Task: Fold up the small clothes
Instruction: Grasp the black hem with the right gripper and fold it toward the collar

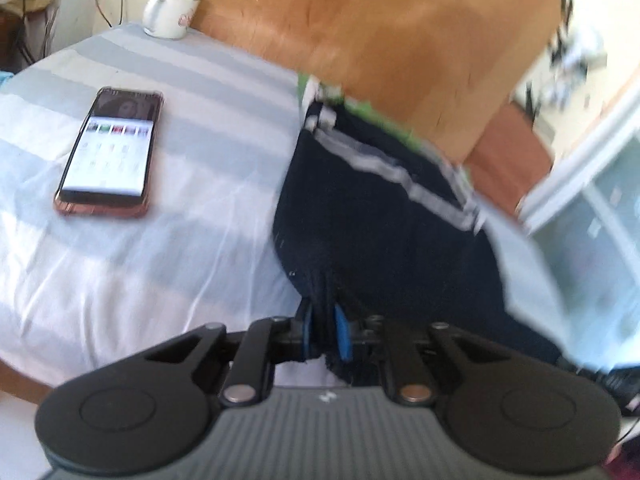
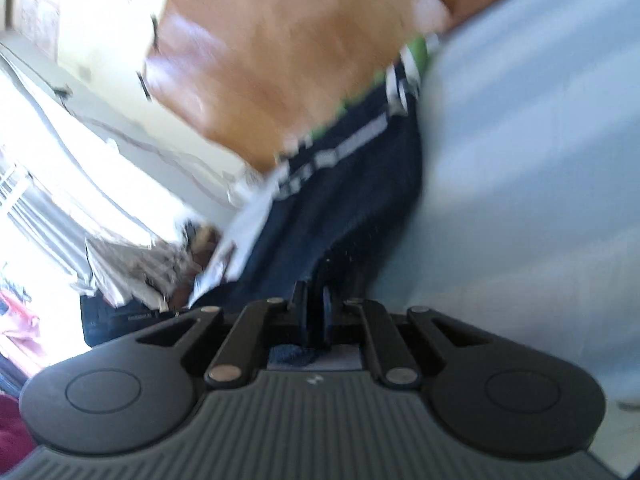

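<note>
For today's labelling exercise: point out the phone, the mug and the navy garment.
phone [image 1: 110,148]: left wrist view, middle of its lit screen.
mug [image 1: 170,14]: left wrist view, white side wall.
navy garment [image 1: 360,208]: left wrist view, plain dark cloth below the stripe.

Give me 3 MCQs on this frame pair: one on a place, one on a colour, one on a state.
1. Where does the phone lie relative to the dark garment in the left wrist view?
A. on top of it
B. to its left, on the striped sheet
C. inside the mug

2. What is the garment's main colour?
A. navy
B. red
C. yellow

3. What is the left gripper doing?
A. open, above the sheet
B. shut on the phone
C. shut on the garment

Key: 1 B, the phone rests apart from the cloth on the sheet; 2 A, navy with a pale stripe and green edge; 3 C, cloth is bunched between its blue pads.
</note>
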Demonstrator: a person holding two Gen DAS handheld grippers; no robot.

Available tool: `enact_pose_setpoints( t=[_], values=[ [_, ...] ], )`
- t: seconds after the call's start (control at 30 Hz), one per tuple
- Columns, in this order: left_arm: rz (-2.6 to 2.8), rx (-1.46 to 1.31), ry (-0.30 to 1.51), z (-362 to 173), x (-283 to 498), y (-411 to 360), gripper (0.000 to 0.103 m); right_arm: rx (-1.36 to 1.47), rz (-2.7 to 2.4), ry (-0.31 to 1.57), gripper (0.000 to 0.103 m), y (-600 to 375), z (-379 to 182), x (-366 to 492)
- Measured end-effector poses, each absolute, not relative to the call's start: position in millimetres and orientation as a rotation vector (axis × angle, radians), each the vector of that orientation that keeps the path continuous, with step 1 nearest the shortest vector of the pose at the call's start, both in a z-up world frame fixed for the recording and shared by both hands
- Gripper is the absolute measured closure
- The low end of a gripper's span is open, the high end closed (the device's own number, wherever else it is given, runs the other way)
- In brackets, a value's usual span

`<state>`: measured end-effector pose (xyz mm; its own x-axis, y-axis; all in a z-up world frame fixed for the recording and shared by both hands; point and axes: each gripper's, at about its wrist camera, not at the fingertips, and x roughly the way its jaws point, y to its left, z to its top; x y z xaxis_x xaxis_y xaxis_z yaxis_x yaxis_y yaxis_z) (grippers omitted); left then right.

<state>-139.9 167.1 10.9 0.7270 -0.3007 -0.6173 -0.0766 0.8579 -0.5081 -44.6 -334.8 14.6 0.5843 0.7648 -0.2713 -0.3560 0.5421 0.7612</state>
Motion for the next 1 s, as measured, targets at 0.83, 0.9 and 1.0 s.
enact_pose_setpoints(
  t=[0.83,0.9,1.0],
  values=[
    [0.011,-0.365,0.819,9,32,166,0.041,0.434,0.607,0.634,0.063,-292,30,116],
    [0.018,-0.314,0.842,5,35,157,0.047,0.394,0.652,0.636,0.063,-274,29,124],
    [0.046,-0.224,0.858,-2,42,145,0.082,0.334,0.616,0.693,0.065,-255,17,140]
  ],
)
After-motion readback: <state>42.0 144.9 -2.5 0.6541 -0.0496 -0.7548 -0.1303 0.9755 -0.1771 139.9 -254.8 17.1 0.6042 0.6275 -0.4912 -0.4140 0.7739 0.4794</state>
